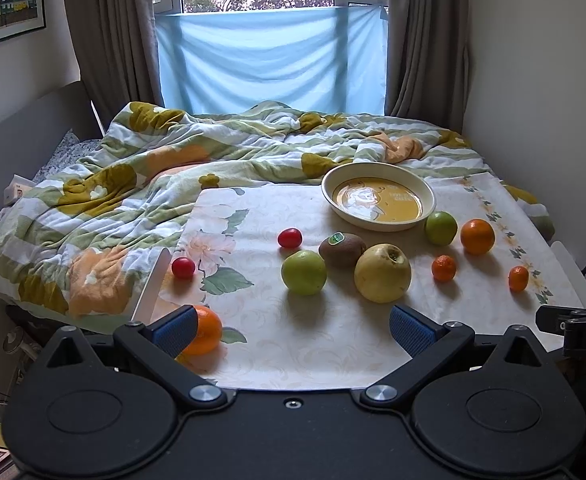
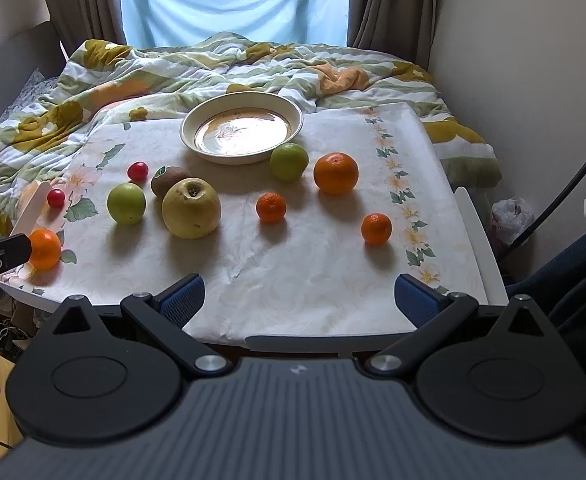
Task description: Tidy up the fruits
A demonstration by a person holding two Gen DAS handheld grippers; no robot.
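Observation:
Fruit lies scattered on a floral-covered table [image 1: 293, 344] [image 2: 293, 280]. A cream bowl with a yellow bottom [image 1: 378, 197] [image 2: 241, 128] stands empty at the far side. In front of it are a yellow apple [image 1: 382, 273] [image 2: 191, 208], a kiwi [image 1: 342, 250] [image 2: 168, 182], two green apples [image 1: 304, 272] [image 1: 440, 227], two red tomatoes [image 1: 289, 237] [image 1: 183, 267], a big orange [image 1: 477, 236] [image 2: 336, 173] and two small mandarins [image 2: 271, 207] [image 2: 376, 228]. Another orange [image 1: 207, 330] [image 2: 45, 249] sits at the near left corner, just beyond my left fingertip. My left gripper [image 1: 293, 326] and right gripper [image 2: 299, 296] are both open and hold nothing.
A rumpled flowered quilt [image 1: 133, 184] covers the bed behind and left of the table. Walls close in on the right, and a cable [image 2: 565, 184] and a plastic bag [image 2: 511, 216] lie there. Curtains and a window stand at the back.

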